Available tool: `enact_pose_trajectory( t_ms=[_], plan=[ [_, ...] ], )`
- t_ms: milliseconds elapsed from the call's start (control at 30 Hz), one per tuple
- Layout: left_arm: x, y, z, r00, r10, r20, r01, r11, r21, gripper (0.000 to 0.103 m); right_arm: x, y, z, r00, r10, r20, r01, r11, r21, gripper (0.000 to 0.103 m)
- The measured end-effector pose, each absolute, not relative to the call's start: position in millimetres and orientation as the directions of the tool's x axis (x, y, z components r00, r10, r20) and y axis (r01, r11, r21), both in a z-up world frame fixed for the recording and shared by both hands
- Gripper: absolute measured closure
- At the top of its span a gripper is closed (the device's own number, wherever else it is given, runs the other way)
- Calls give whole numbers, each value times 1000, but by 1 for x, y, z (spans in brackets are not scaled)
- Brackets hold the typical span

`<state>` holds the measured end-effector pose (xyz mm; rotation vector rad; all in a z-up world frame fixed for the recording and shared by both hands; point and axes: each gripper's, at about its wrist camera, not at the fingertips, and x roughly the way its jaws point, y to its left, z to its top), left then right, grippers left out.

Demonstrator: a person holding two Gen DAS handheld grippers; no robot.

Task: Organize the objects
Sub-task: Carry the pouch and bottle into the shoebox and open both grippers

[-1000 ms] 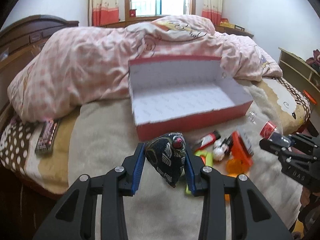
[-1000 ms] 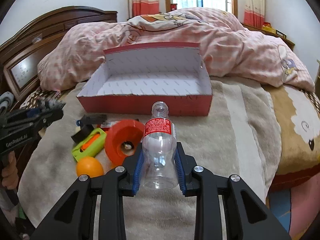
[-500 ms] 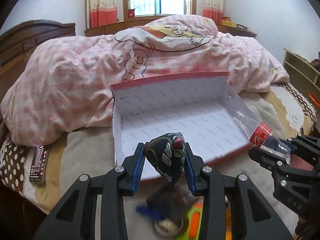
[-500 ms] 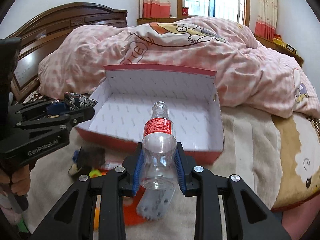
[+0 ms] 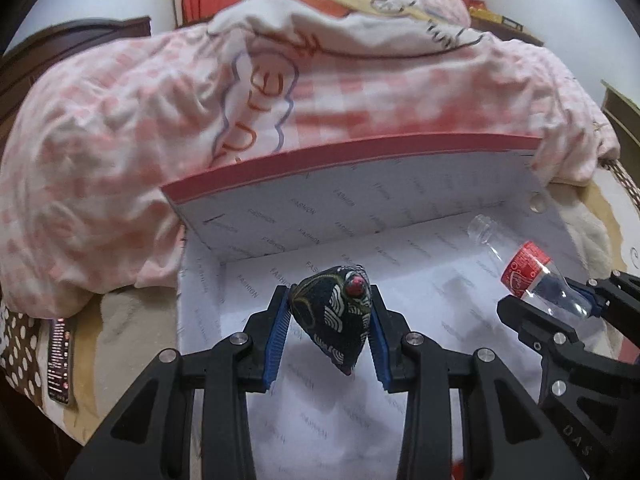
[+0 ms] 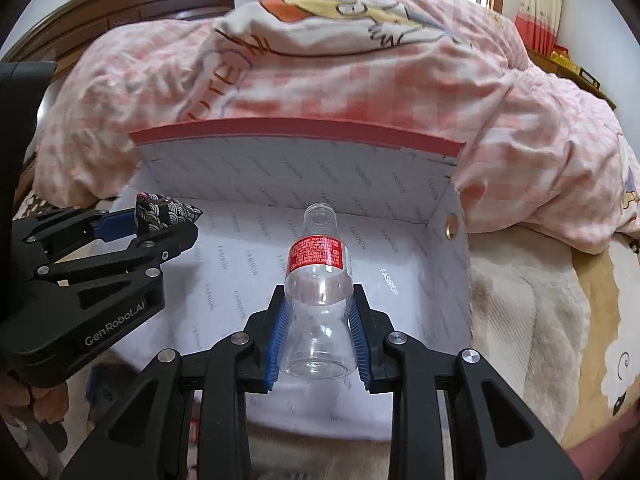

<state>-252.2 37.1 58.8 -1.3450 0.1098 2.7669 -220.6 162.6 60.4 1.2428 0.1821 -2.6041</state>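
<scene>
My left gripper is shut on a dark patterned beanbag with a red bead on top. It hangs over the left part of the red box, whose white inside is bare. My right gripper is shut on an uncapped clear plastic bottle with a red label, held over the box floor. Seen from the left wrist, the bottle and right gripper reach in from the right. From the right wrist, the left gripper and beanbag come in from the left.
The box lies on a bed with a beige blanket. A pink checked quilt is heaped behind and beside the box. A remote control lies at the bed's left edge. A hand holds the left gripper.
Both grippers have moved forward from above the loose toys on the blanket to above the inside of the box, each keeping hold of its object. The toys have dropped out of view.
</scene>
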Motion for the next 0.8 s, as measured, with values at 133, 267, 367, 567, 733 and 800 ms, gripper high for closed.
enact_pose_trajectory(
  t_ms=[133, 267, 367, 567, 733, 800],
  plan=[
    [-264, 38, 44, -582, 27, -813, -95, -995, 35, 66, -230, 161, 51, -584, -166, -795, 274, -962, 0, 73],
    [-268, 45, 30, -557, 5, -831, -115, -991, 71, 62, -234, 157, 39, -550, -177, -816, 286, -958, 16, 72],
    [-270, 46, 30, -558, -32, -829, -92, -991, 100, 40, -236, 153, 32, -545, -156, -824, 290, -957, -11, 64],
    [-272, 43, 30, -547, -20, -837, -72, -995, 72, 38, -236, 159, 33, -564, -151, -812, 266, -964, -6, 56],
    [-264, 45, 38, -576, -27, -817, -75, -994, 85, 38, -226, 161, 45, -593, -164, -788, 278, -960, -9, 54],
    [-259, 46, 45, -591, -29, -806, -73, -993, 89, 38, -220, 162, 51, -611, -161, -775, 275, -961, -17, 54]
  ],
)
